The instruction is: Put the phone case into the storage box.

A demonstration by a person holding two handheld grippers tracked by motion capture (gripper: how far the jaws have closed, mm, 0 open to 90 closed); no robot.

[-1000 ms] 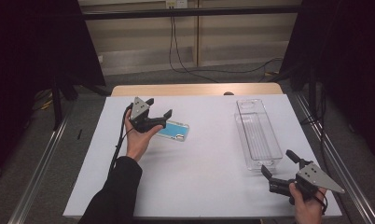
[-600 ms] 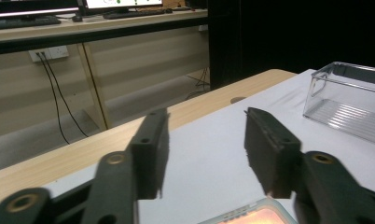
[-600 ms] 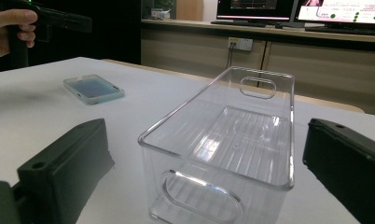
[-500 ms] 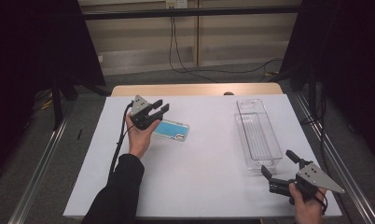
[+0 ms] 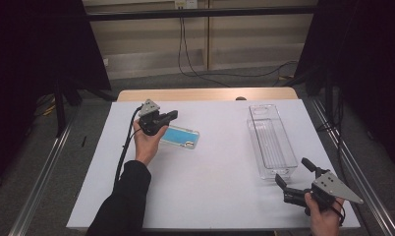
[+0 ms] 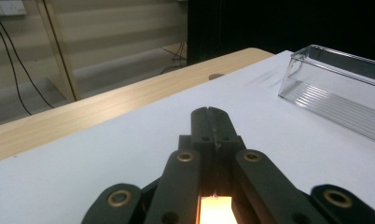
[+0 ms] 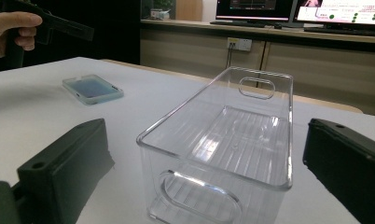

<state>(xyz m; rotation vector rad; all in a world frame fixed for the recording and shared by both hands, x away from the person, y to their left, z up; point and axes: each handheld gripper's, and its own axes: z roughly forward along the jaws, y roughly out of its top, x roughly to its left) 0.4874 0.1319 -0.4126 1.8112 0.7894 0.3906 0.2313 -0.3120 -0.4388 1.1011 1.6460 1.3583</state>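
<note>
A blue phone [image 5: 182, 138] lies flat on the white table [image 5: 205, 196], also visible as a blue phone [image 7: 92, 88] from the right gripper view. My left gripper [image 5: 167, 117] is held in a hand just above the phone's left end, lifted off the table. Its jaws are pressed together with nothing between them, so the left gripper [image 6: 209, 112] is shut. My right gripper [image 5: 295, 173] rests near the front right corner, open. It points at the near end of a clear plastic bin [image 5: 271, 142]. The right gripper [image 7: 199, 154] has its jaws spread wide either side of the bin [image 7: 223, 135].
The clear bin [image 6: 335, 88] stands lengthwise at the right of the table and holds nothing. A wooden strip [image 5: 205, 94] runs along the table's far edge. Metal rails [image 5: 43, 167] flank both sides. The left hand with its gripper [image 7: 59, 25] shows far left.
The left gripper has tipped up and drawn slightly back from the phone, which stays on the table. The right gripper has not moved.
</note>
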